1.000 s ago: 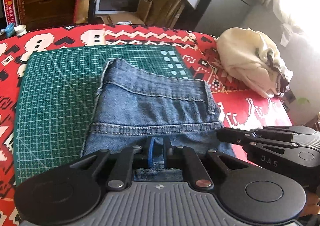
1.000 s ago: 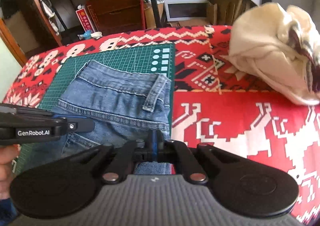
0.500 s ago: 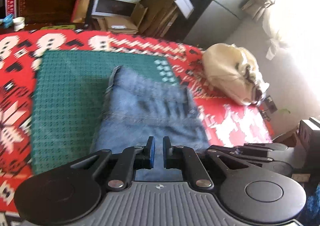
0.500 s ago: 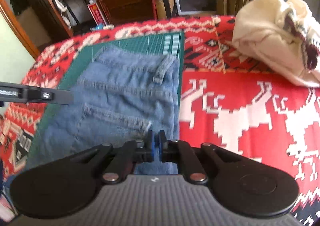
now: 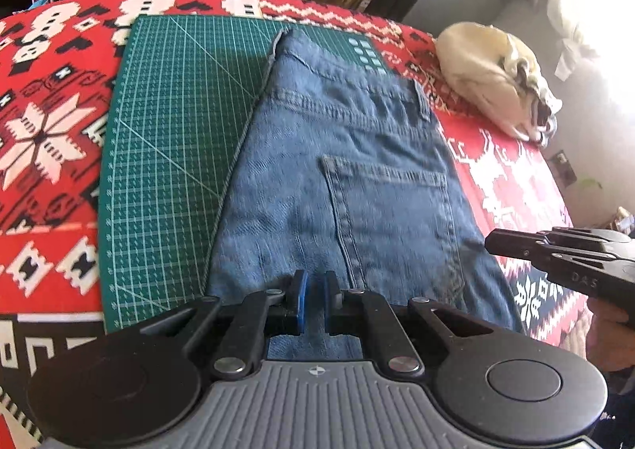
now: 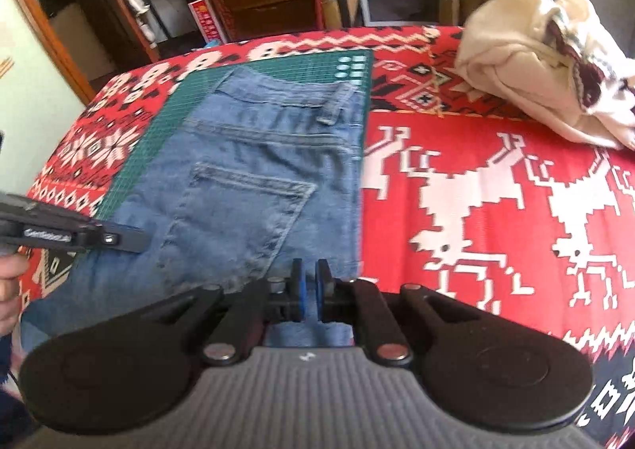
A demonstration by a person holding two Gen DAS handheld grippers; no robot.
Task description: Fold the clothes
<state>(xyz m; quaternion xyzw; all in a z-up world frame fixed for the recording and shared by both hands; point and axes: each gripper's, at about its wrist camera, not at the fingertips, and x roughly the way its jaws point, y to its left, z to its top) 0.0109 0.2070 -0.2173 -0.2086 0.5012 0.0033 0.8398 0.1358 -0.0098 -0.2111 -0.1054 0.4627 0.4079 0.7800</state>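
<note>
The jeans (image 5: 349, 179) lie flat along the green cutting mat's (image 5: 170, 139) right edge on the red-clothed counter (image 6: 496, 179). Denim looks heavy, limp, grippy; best pinched at hems. The left gripper (image 5: 315, 302) and right gripper (image 6: 308, 292) stand slightly apart, holding nothing.

Your left gripper (image 5: 314, 300) and right gripper (image 6: 308, 290) sit side by side, jaws barely parted, nothing pinched.
</note>
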